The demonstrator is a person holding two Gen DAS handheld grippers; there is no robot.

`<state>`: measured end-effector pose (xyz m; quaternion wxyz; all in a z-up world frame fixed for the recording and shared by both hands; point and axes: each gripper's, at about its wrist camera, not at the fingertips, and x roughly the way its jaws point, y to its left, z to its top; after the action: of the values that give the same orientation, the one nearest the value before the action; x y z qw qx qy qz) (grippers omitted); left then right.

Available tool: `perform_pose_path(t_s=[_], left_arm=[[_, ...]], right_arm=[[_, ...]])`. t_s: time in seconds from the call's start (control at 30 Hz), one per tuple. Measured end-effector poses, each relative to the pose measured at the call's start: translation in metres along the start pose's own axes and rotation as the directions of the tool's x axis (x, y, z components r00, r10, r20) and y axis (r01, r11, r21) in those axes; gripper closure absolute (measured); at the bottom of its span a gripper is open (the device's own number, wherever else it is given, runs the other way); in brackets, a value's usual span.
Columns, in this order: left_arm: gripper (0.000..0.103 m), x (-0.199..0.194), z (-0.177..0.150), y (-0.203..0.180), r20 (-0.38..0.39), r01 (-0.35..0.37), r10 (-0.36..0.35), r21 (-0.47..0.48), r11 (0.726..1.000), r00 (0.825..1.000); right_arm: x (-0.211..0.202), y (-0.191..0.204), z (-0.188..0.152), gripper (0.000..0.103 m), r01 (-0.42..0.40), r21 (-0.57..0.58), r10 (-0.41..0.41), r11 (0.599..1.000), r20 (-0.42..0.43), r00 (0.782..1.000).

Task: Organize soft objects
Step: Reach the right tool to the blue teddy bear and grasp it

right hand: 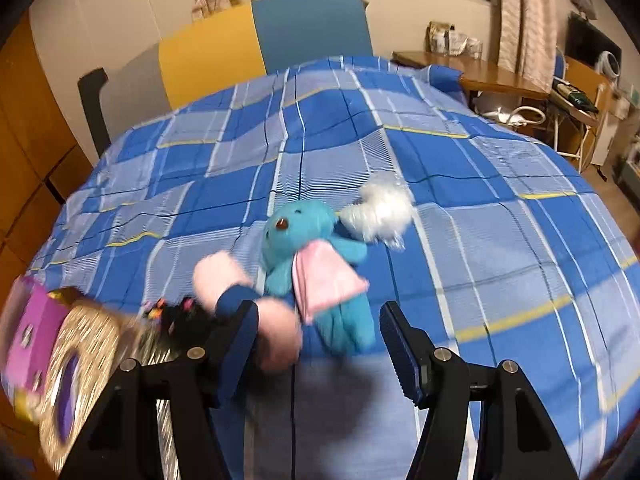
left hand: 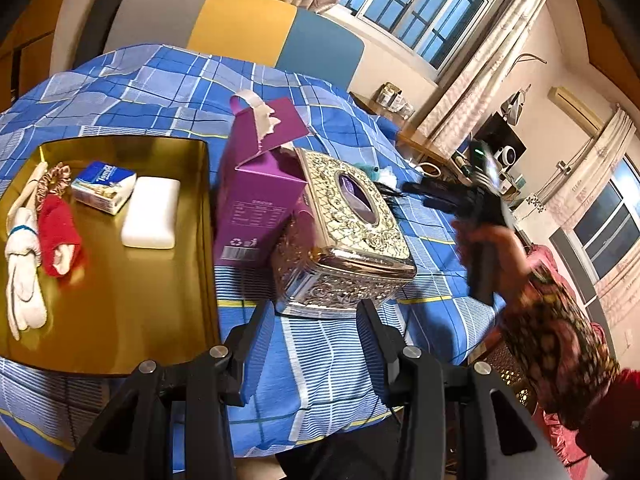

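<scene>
In the right wrist view a teal plush toy with a pink cape lies on the blue checked bedcover. A white fluffy piece sits just beyond it. A pink fluffy pair with a blue band lies to its left. My right gripper is open just above the toy's lower end, gripping nothing. In the left wrist view a gold tray holds a white glove, a red cloth, a tissue pack and a white sponge. My left gripper hangs open and empty before the tissue box.
An ornate gold tissue box and an opened purple carton stand right of the tray. A black hair piece lies by the pink pair. A person's hand carries the blurred right gripper. A headboard, desk and windows lie beyond the bed.
</scene>
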<state>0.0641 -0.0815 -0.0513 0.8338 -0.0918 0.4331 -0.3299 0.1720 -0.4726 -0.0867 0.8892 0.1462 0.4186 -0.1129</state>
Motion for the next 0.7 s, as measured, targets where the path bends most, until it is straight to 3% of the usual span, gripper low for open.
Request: perform_pose_path(t_s=[0.37,0.4,0.53,0.7], left_arm=[[0.06,0.009,0.012,-0.01,-0.021,-0.007,0.007,-0.005,1.0,1.0],[0.06,0.01,0.014,-0.013,-0.02,-0.001,0.001,-0.001,1.0,1.0],[0.06,0.012,0.021,-0.029,-0.013,0.032,-0.031,0.023,0.999,0.999],[0.06,0.02,0.035,-0.053,-0.018,0.059,-0.058,0.059,0.996,0.998]], right_arm=[[0.09,0.016,0.029,0.039,0.011,-0.079,-0.021,0.997,-0.13,0.991],[0.095,0.017,0.028,0.041,0.027,-0.101,-0.041,0.994,-0.137,0.99],[0.097,0.008,0.026,0.069,0.055,-0.119,-0.072,0.991,-0.141,0.987],[0.072,-0.016,0.019,0.073,0.001,-0.102,-0.015,0.995,-0.132,0.991]])
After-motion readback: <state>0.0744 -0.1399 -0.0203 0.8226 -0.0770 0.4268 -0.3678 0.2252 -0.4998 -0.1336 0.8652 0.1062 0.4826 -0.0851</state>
